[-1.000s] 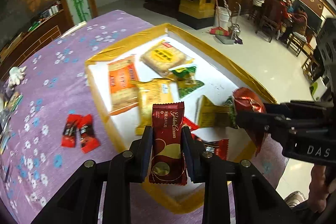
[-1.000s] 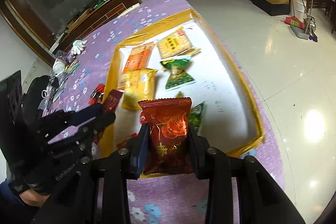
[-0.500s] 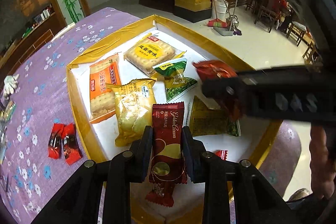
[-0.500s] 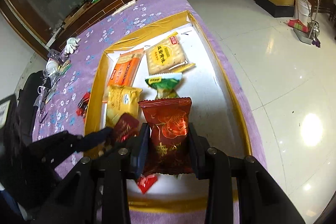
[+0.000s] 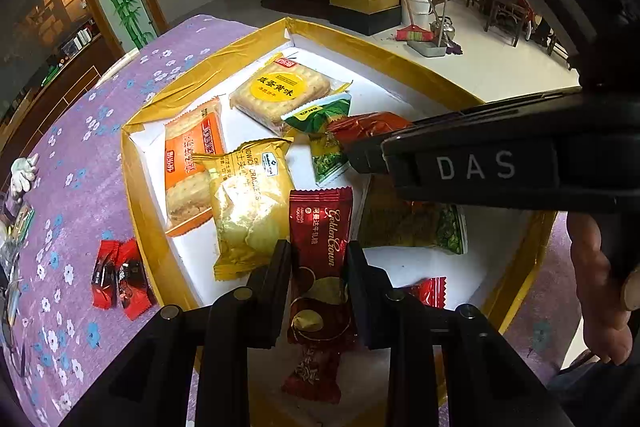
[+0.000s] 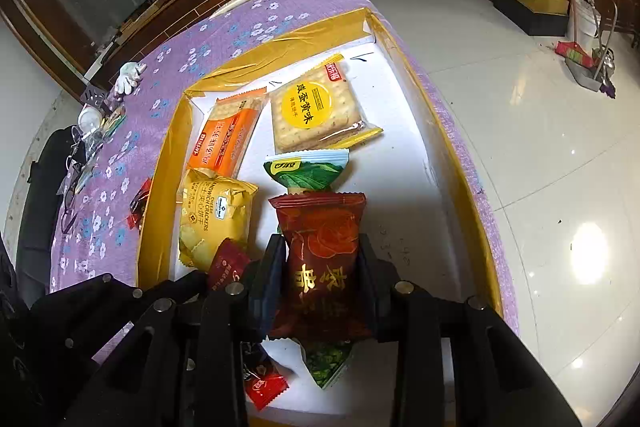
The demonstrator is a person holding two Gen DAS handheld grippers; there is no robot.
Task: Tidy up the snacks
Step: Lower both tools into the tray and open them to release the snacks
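1. Grippers: we see the left gripper (image 5: 318, 259) with its jaws closed on a dark red nougat bar (image 5: 320, 251), which stands upright between the fingers, its lower end hanging below them.
2. We see the right gripper (image 6: 322, 263) with its jaws clamped on a red pastry packet (image 6: 322, 247) with gold characters on its front; the packet's top edge sticks up above the fingertips.
3. Both packets hang over a tray (image 5: 136, 163) with gold walls and a white floor (it sits on a purple flowered tablecloth (image 5: 68, 131)).
4. In the left wrist view, the right gripper crosses the frame from the right, and the pastry packet shows red at its tip, above the middle of the tray.
5. On the tray floor we count: an orange cracker pack (image 5: 192, 163) by the left wall, a yellow cracker pack (image 5: 248, 199) just beside it and overlapping its edge, a square biscuit pack (image 5: 280, 91) at the far end, and a green candy (image 5: 320, 115) touching that biscuit pack.
6. Another green-and-yellow packet (image 5: 412, 227) lies under the right gripper, and a small red candy (image 5: 428, 291) lies near the tray's near wall.
7. Outside the tray, two red candies (image 5: 120, 277) lie side by side on the cloth, close to the left wall.
8. A white glove (image 5: 22, 173) lies at the cloth's far left edge.
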